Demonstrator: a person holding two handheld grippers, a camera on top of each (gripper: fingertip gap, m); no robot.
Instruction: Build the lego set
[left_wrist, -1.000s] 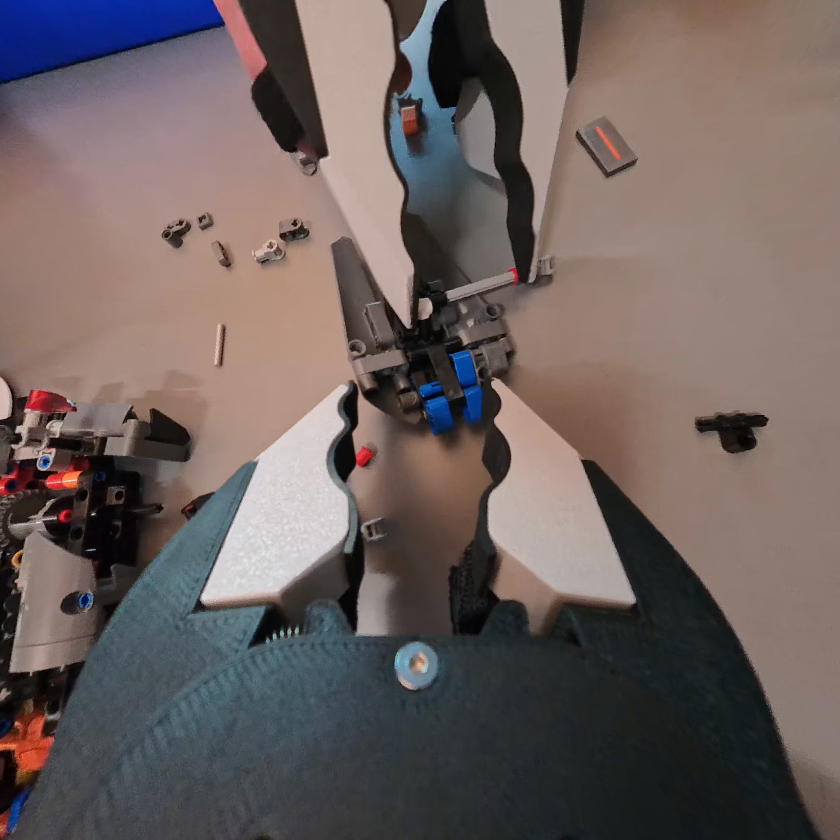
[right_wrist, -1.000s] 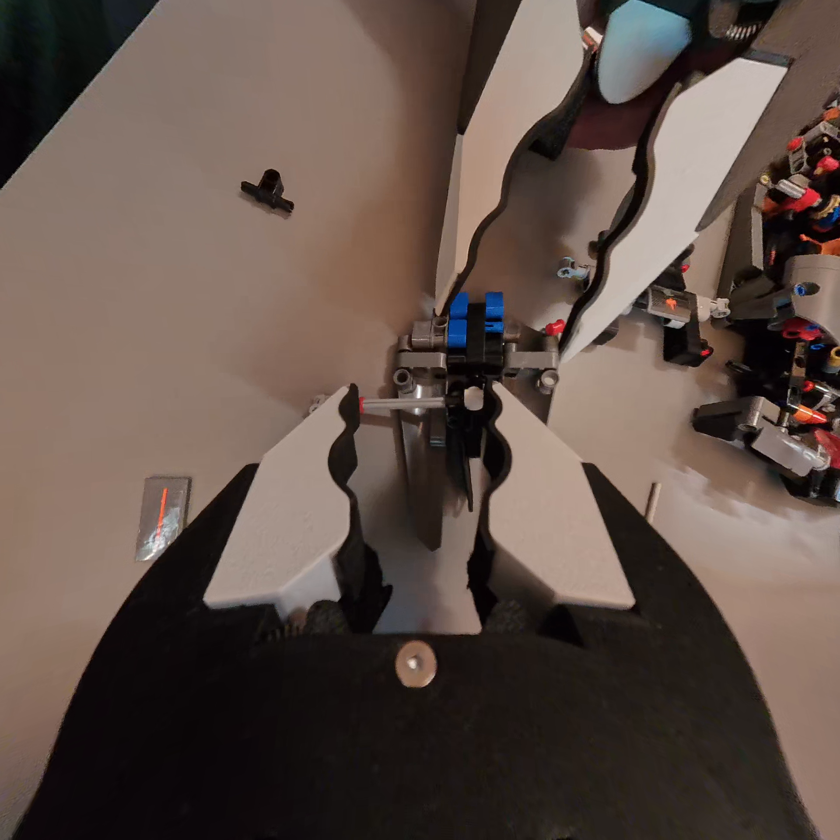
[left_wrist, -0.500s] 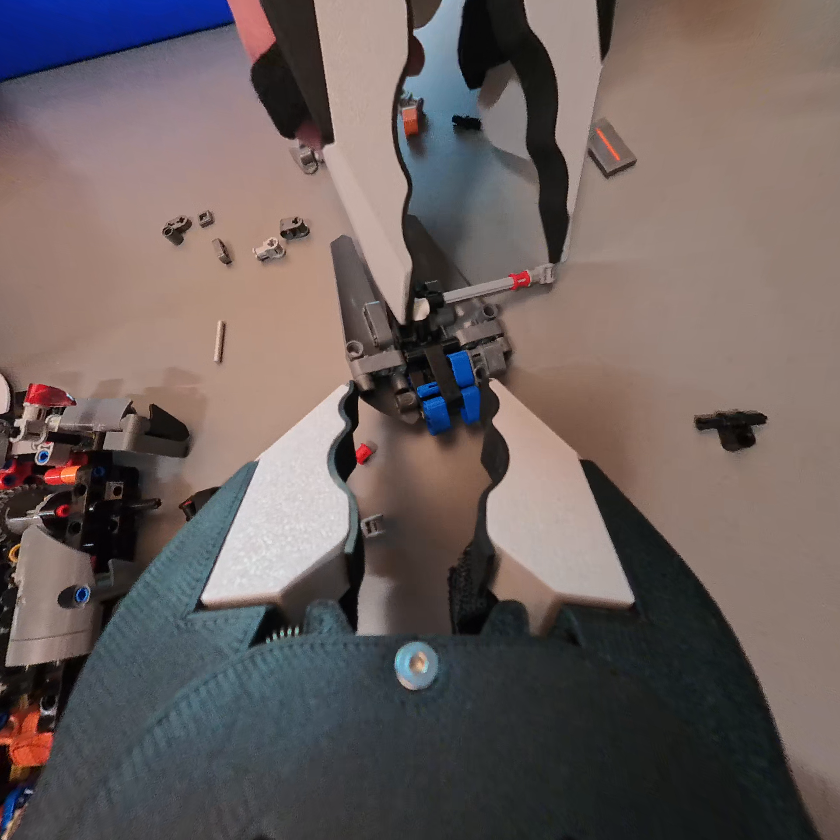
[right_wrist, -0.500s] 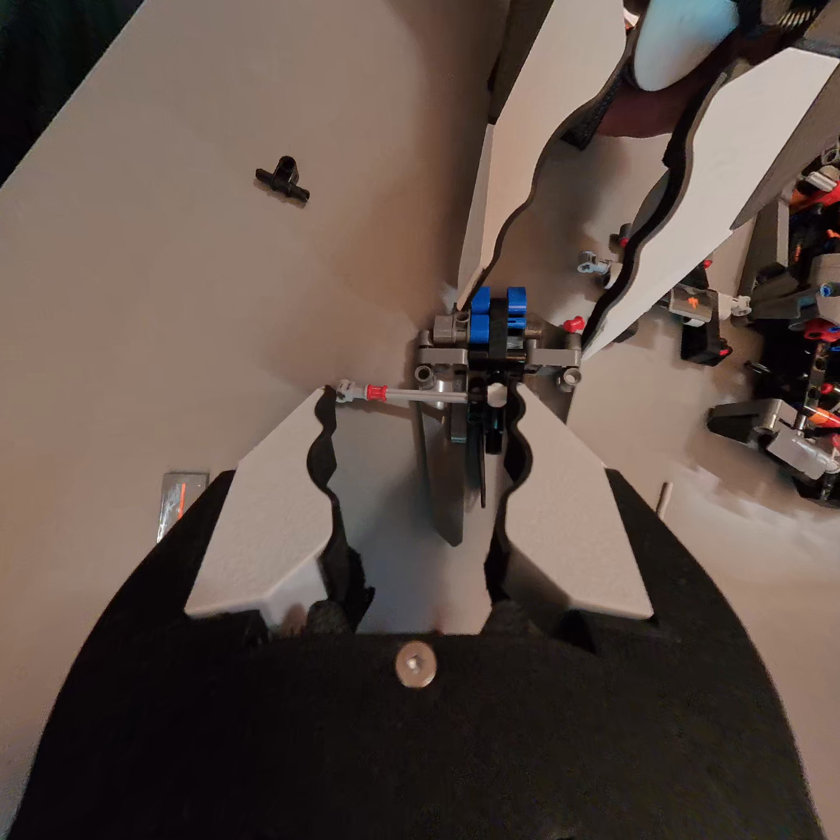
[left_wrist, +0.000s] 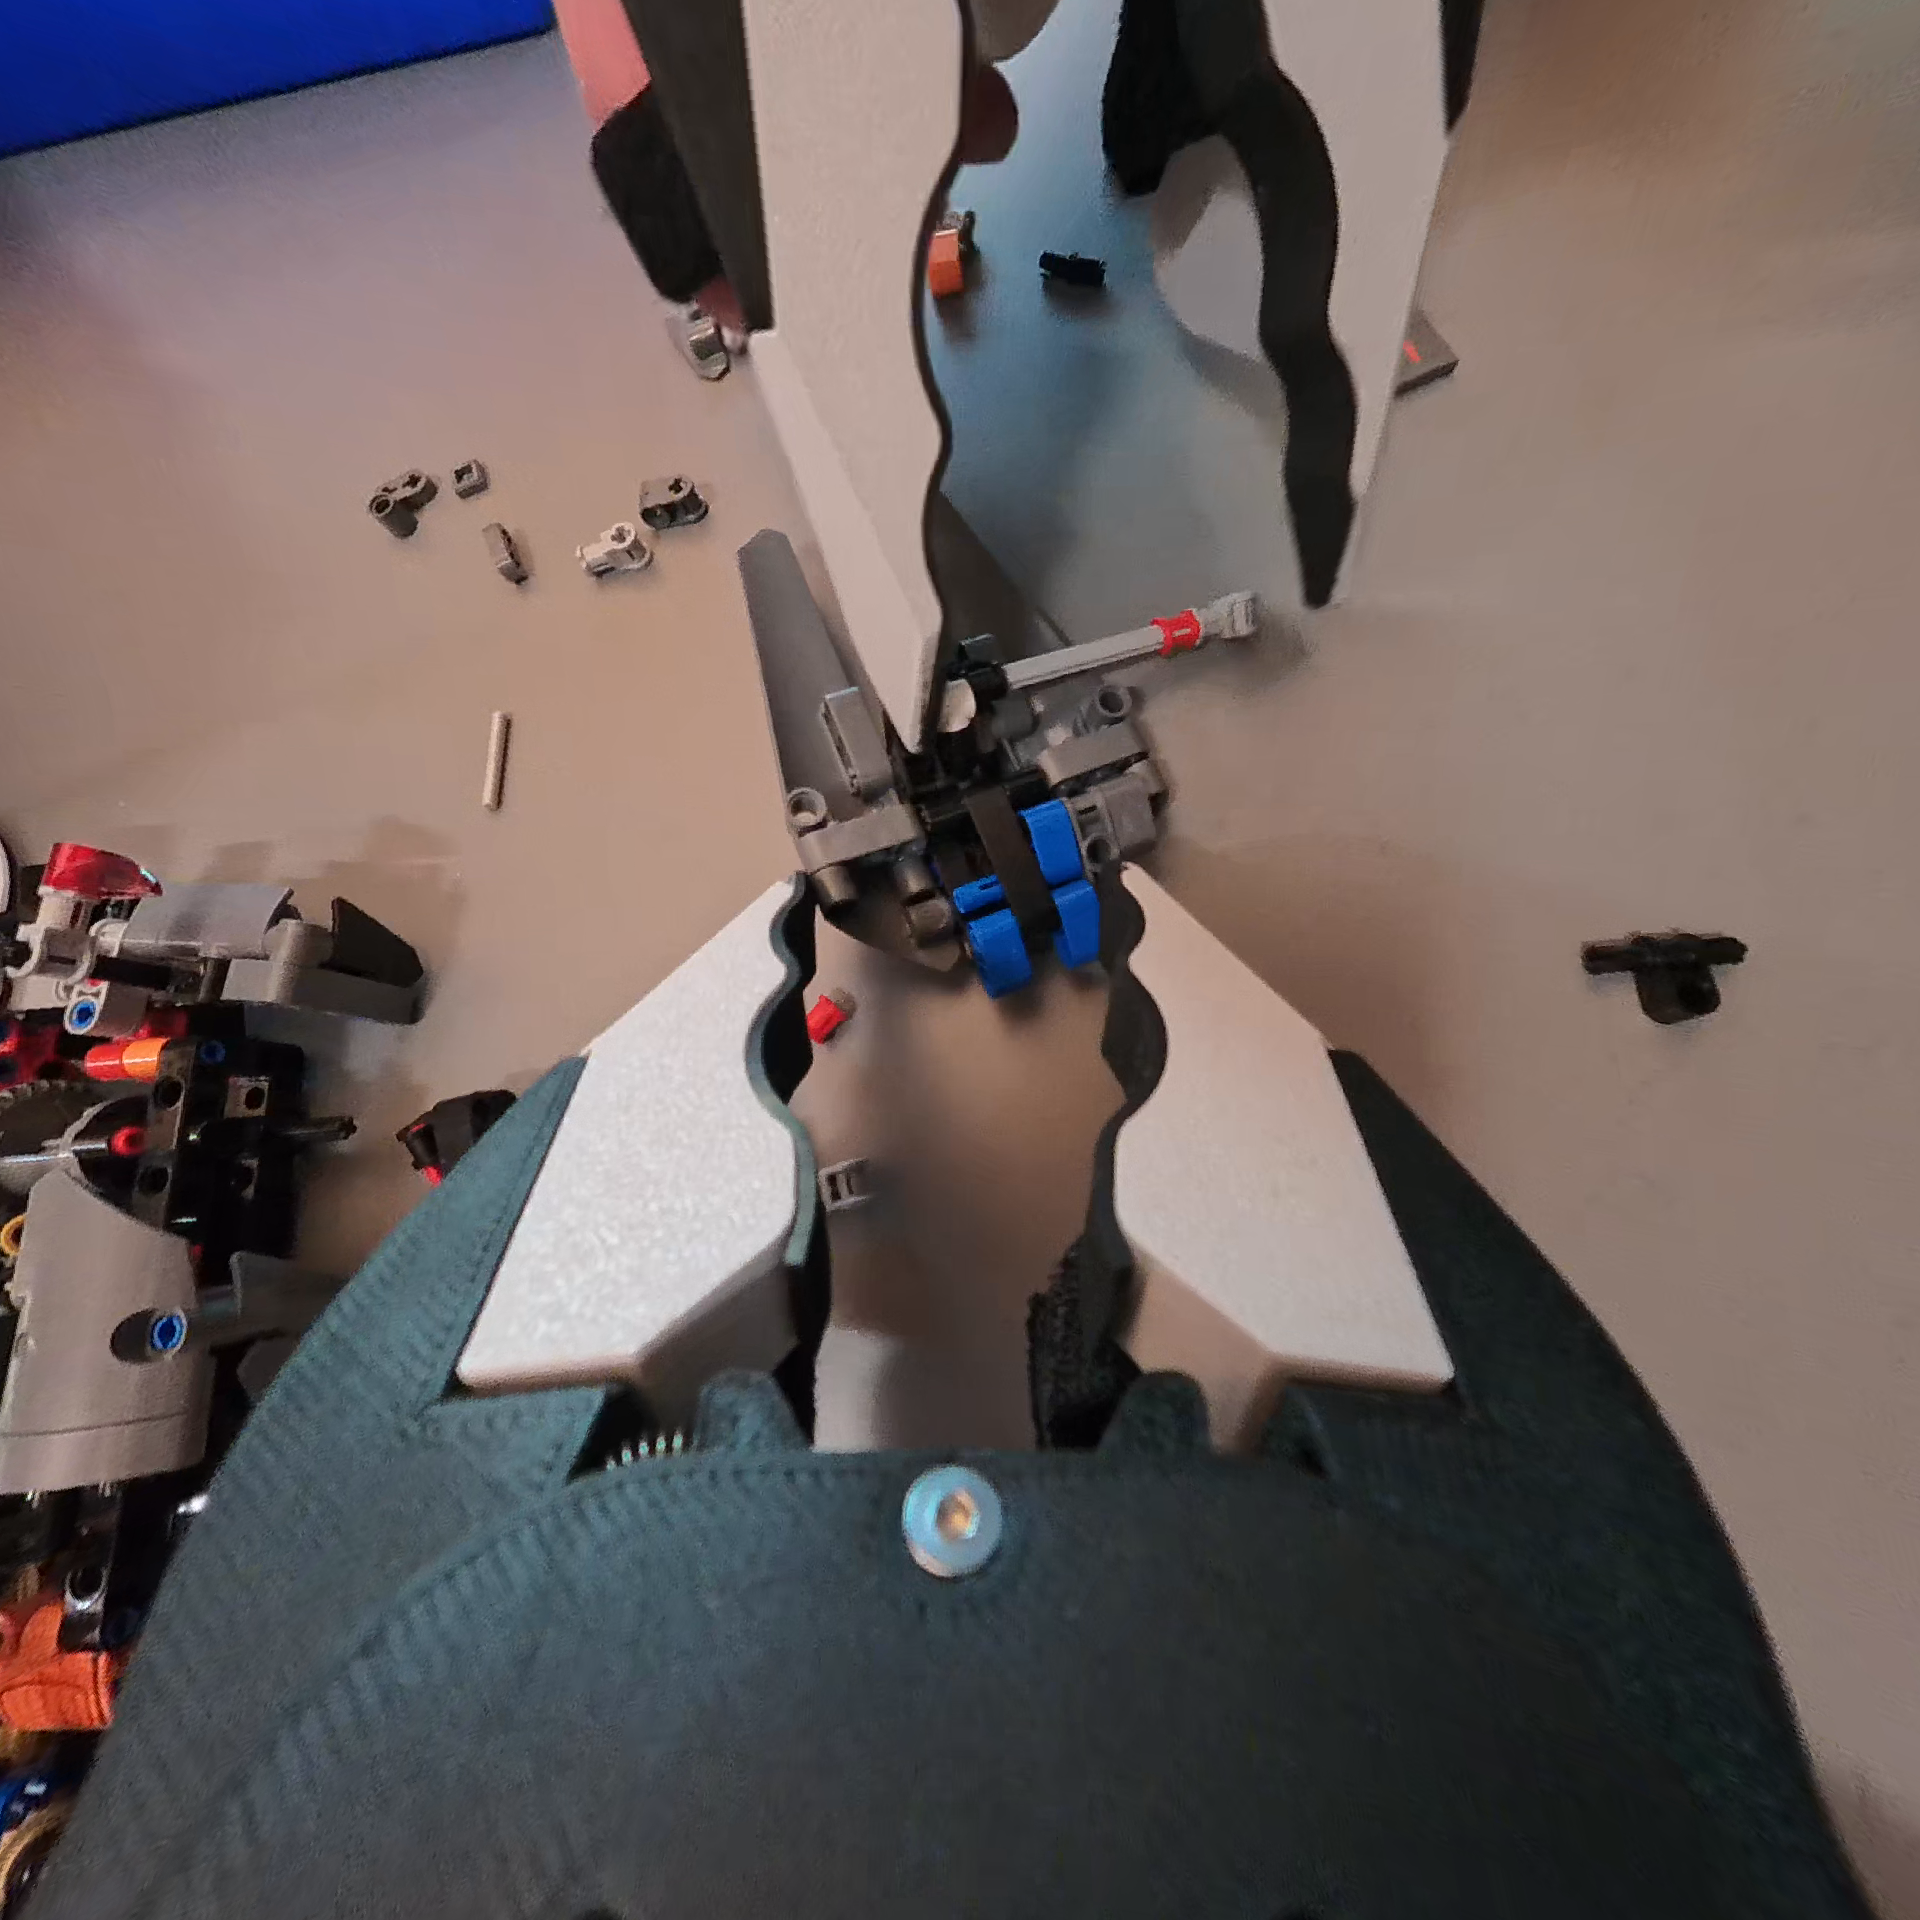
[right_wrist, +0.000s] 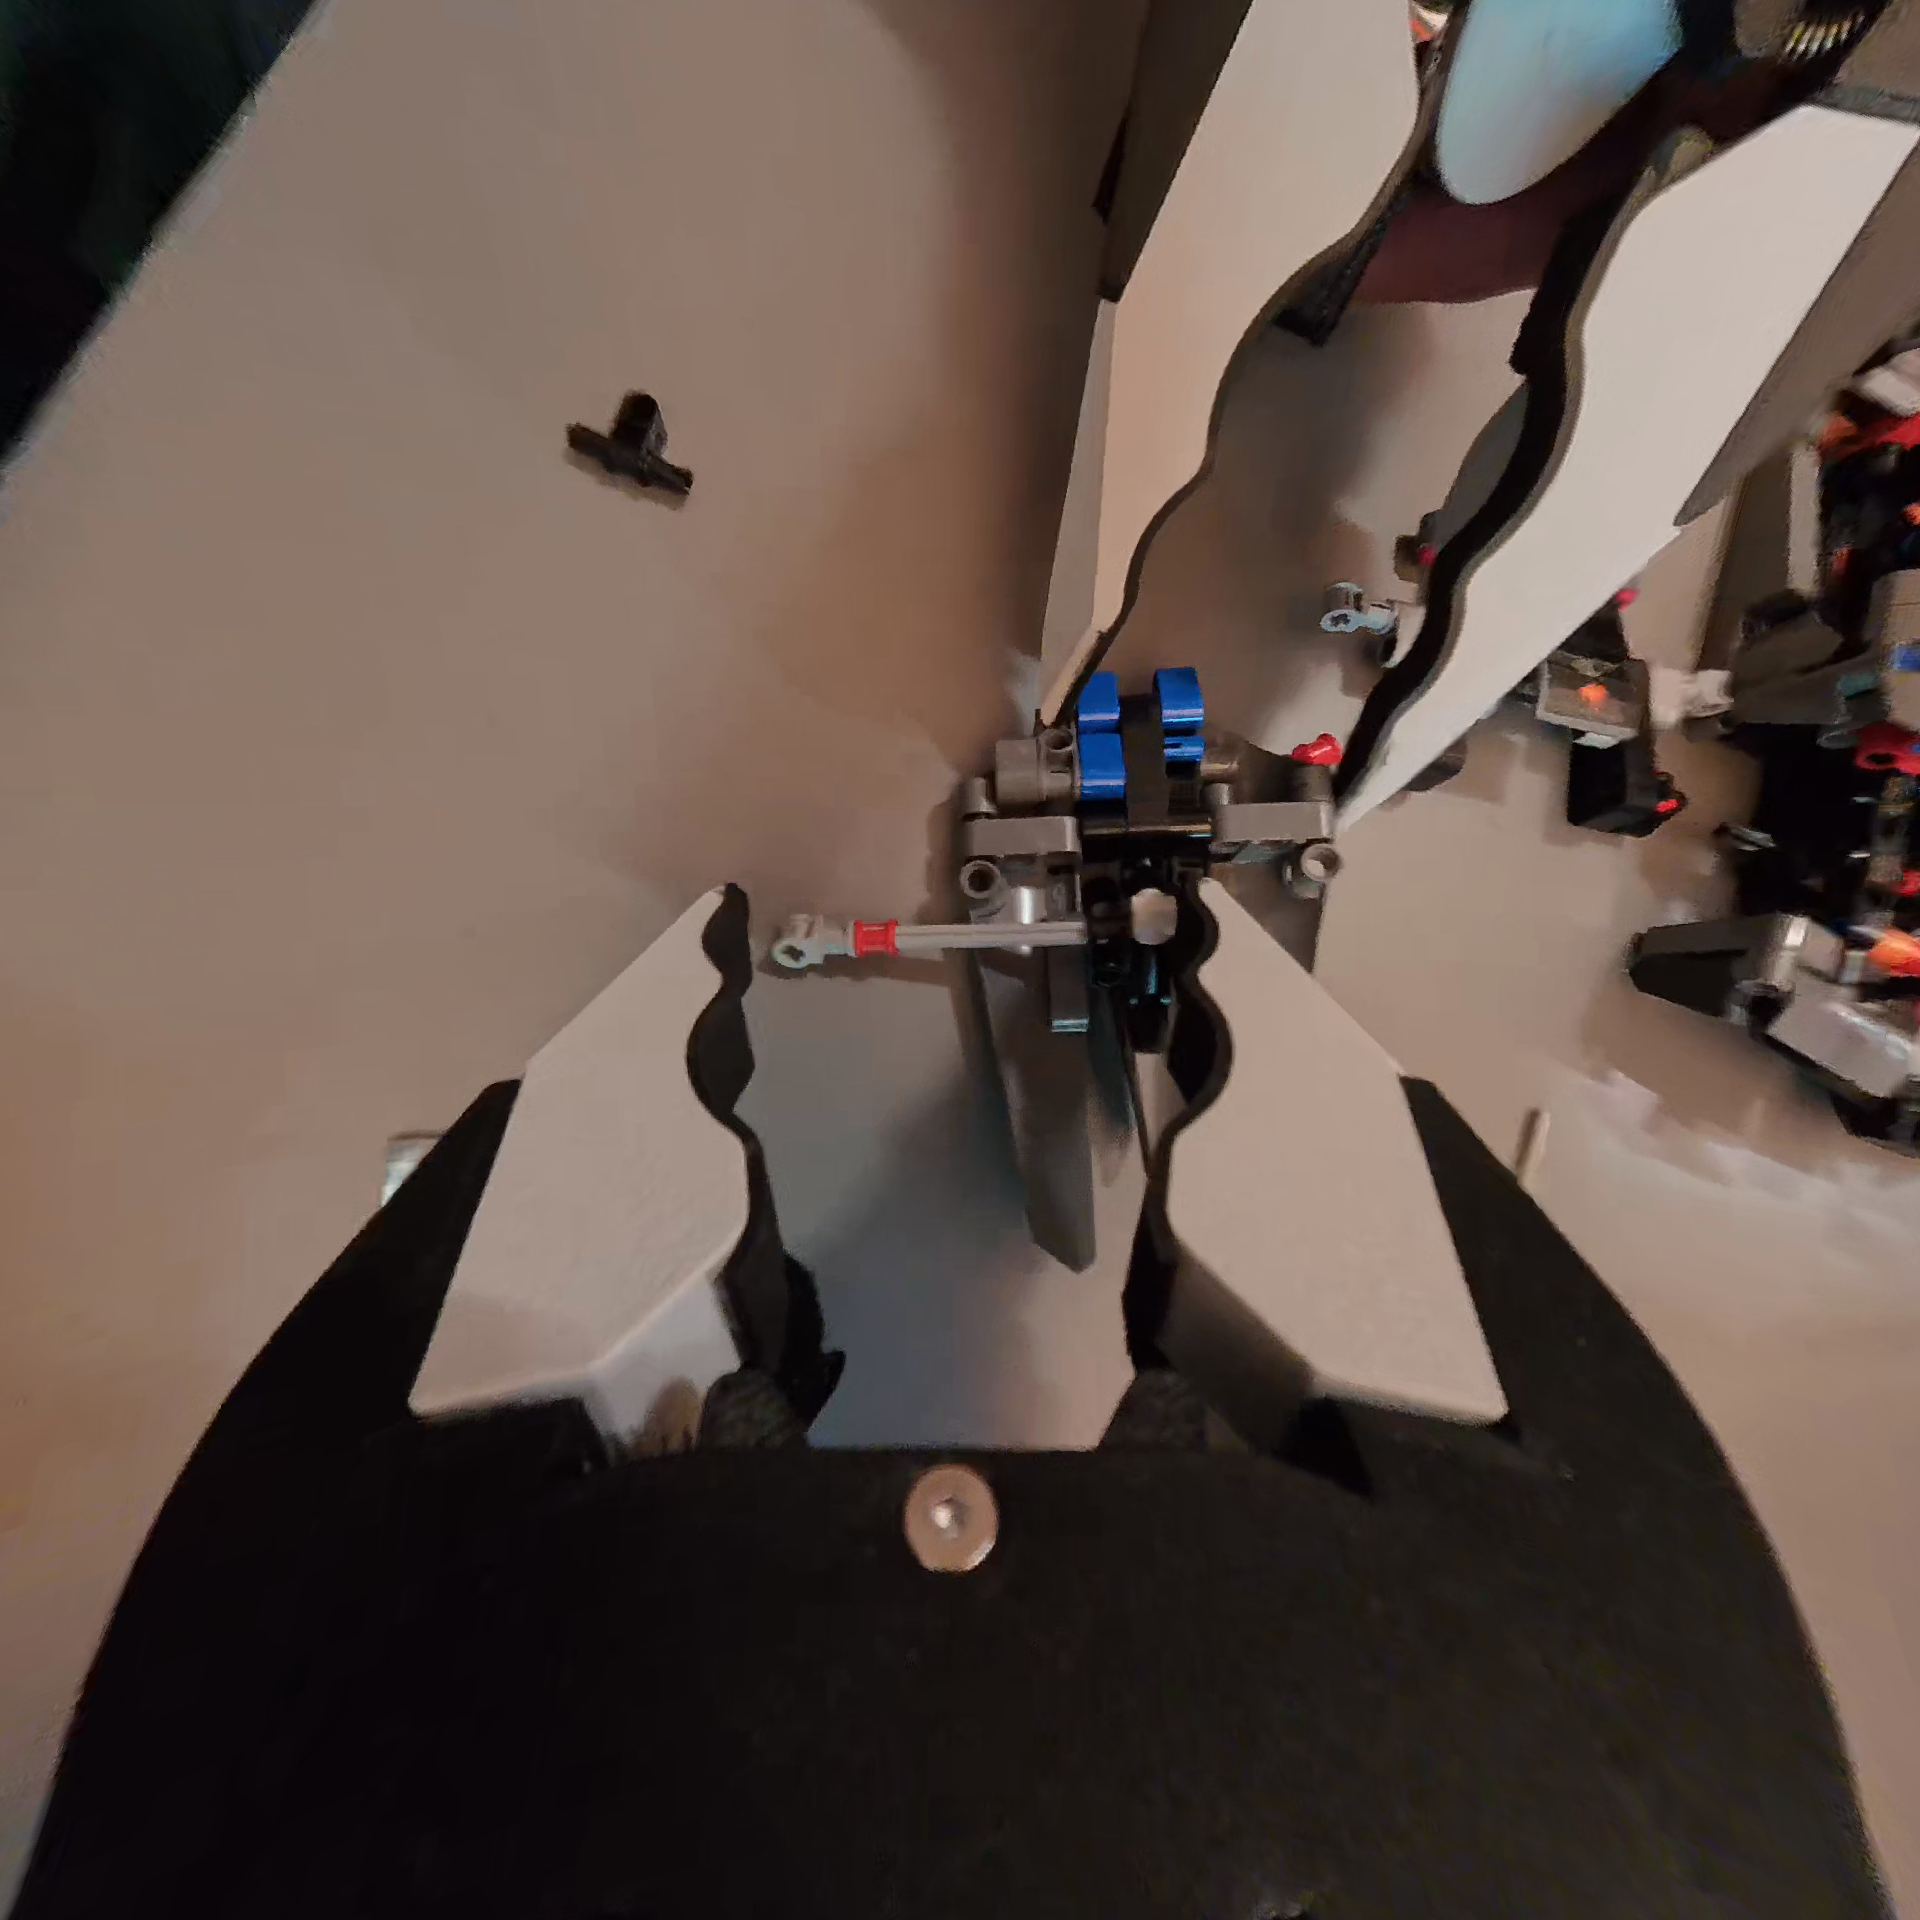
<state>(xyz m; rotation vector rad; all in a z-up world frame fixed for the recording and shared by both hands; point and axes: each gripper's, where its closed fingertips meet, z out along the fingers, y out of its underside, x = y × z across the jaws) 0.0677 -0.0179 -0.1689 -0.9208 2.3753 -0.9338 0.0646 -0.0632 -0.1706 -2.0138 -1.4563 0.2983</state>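
A small grey, black and blue sub-assembly (left_wrist: 987, 821) lies on the tan table, with a long dark grey panel (left_wrist: 790, 644) and a thin grey axle (left_wrist: 1101, 649) carrying a red bush. My left gripper (left_wrist: 961, 883) brackets its blue end, both tips touching its sides. My right gripper (right_wrist: 961, 899) faces it from the far side, open wide. Its right finger (right_wrist: 1299, 1143) is beside the black hub, and its left finger stands clear of the axle's end (right_wrist: 795, 951). The sub-assembly (right_wrist: 1101, 821) and the left gripper (right_wrist: 1195, 764) also show in the right wrist view.
A partly built model (left_wrist: 135, 1091) sits at the left edge. Loose small grey pieces (left_wrist: 623, 545), a pale short axle (left_wrist: 497, 758) and a red pin (left_wrist: 828, 1016) lie nearby. A black T-shaped piece (left_wrist: 1662, 971) lies to the right. A grey tile (left_wrist: 1429, 358) and an orange piece (left_wrist: 948, 260) lie behind.
My right gripper has opened wider and drawn back a little, letting go of the axle, whose free end now shows clear. My left gripper has stayed put.
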